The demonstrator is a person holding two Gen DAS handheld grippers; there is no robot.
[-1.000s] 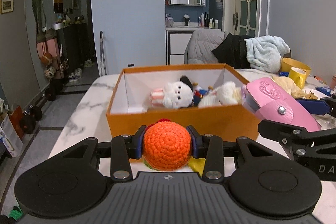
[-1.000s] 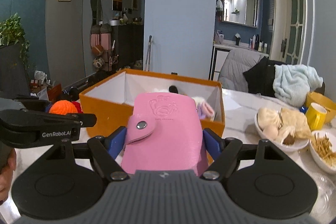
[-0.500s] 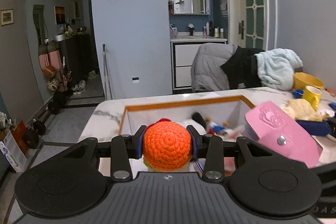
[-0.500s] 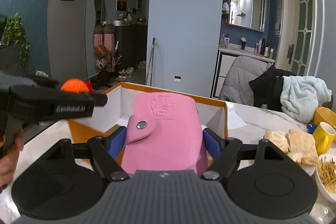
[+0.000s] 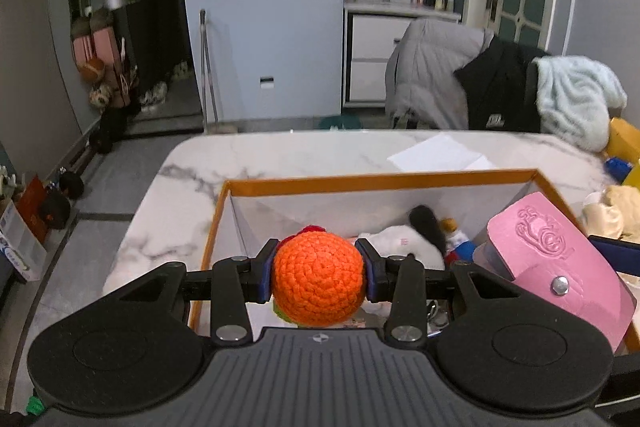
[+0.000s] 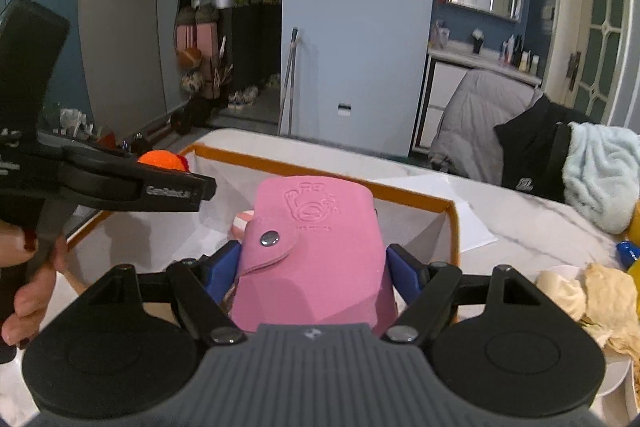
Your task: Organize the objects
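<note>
**Both tools are holding things over the orange box**

The left tool (image 5: 319,275) is gripping an orange crochet ball (image 5: 318,279) between its two fingers, and the blue pads (image 5: 264,277) are pressing on both sides of it. A bit of red and green yarn is showing behind and under the ball. The ball is hanging above the near left part of the box (image 5: 376,179), which is standing on the marble tabletop (image 5: 280,155).

The right tool (image 6: 314,267) is clamping a pink case (image 6: 314,247) with a metal snap (image 6: 269,238) on its flap. The case is standing upright between the fingers, above the near side of the box (image 6: 400,193). In the left wrist view the same case (image 5: 560,267) is appearing at the right, tilted, over the right side of the box.

Inside the box some toys are lying: a white plush (image 5: 400,245), something black (image 5: 426,225) beside it, and a small figure with blue and red (image 5: 460,245). Their details are blurred.

In the right wrist view the left tool (image 6: 160,187) is reaching in from the left, and the person's hand (image 6: 28,275) with dark nails is holding its handle. A sheet of paper (image 5: 438,151) is lying on the tabletop behind the box. A plate with food (image 6: 588,291) is sitting to the right of the box
</note>
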